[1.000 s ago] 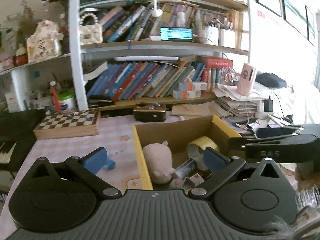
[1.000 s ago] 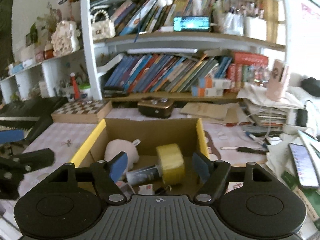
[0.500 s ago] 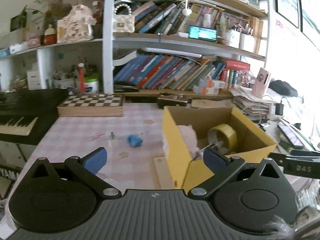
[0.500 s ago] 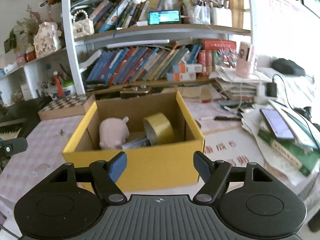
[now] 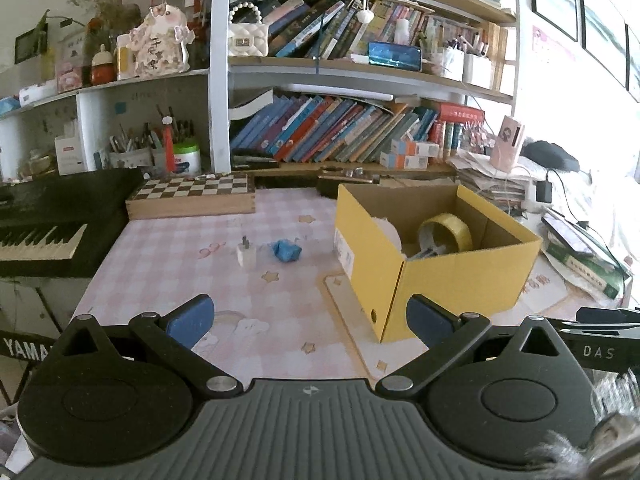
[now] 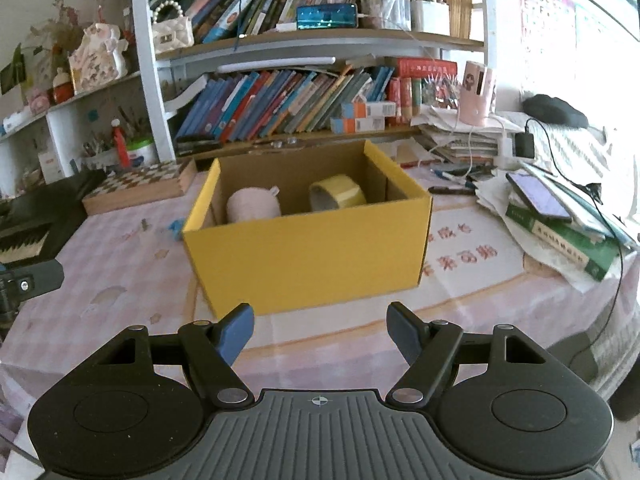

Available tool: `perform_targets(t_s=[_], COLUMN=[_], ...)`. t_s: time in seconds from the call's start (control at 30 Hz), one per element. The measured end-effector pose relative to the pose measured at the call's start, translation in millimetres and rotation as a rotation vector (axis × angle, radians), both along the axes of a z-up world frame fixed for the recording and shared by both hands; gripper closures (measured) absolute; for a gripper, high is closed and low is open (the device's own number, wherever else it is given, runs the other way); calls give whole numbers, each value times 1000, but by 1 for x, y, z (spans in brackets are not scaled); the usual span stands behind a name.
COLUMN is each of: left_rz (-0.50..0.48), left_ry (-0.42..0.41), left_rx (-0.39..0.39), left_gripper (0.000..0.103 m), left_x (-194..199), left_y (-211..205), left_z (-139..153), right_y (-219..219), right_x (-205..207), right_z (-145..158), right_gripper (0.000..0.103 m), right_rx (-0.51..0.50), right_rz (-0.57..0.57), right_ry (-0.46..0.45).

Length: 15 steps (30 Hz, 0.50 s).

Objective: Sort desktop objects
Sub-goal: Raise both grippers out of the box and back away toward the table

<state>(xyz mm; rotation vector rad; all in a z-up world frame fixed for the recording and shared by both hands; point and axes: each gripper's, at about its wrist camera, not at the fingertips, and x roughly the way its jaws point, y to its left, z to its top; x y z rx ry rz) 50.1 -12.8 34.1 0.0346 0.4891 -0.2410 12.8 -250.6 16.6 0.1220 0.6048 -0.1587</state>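
We see an open yellow cardboard box (image 6: 304, 252) mid-desk on a pink checked tablecloth (image 5: 168, 248), holding a glossy yellow tape roll (image 6: 338, 196) and a soft pink plush (image 6: 252, 205) half hidden by its wall. Both the left gripper (image 5: 310, 316) and right gripper (image 6: 320, 326) have drawn back from over the box, jaws wide and empty. A white plug (image 5: 245, 255) and crumpled blue lump (image 5: 285, 250) lie towards the desk's left edge, their detail unclear.

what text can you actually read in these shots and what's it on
"DAS": white letters on the black right gripper, seen from the left wrist view.
"YAMA", cut off by the frame edge: front of the black keyboard.
Red Chinese characters printed on the table mat: too blurred to read.
Barcode label on the yellow box, book spines, wall chart: too small to read.
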Motion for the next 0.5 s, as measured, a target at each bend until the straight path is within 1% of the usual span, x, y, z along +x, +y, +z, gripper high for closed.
perform_targets(t_s=[0.2,0.37,0.5], left_rz=[0,-10,-16], left_ry=[15,73,96], left_rx=[20,37,44], left_gripper=[0,0,0], left_x=[-18,-29,-36], left_y=[17,31,42], left_z=[-11,-25,-31], right_y=[23,42,56], right_x=[-17,-30,-37], right_z=[-8,-16,-21], right_gripper=[28,28,28], right_rx=[-2,-14,-15], right_rz=[-5,-1,10], right_ry=[30,62,85])
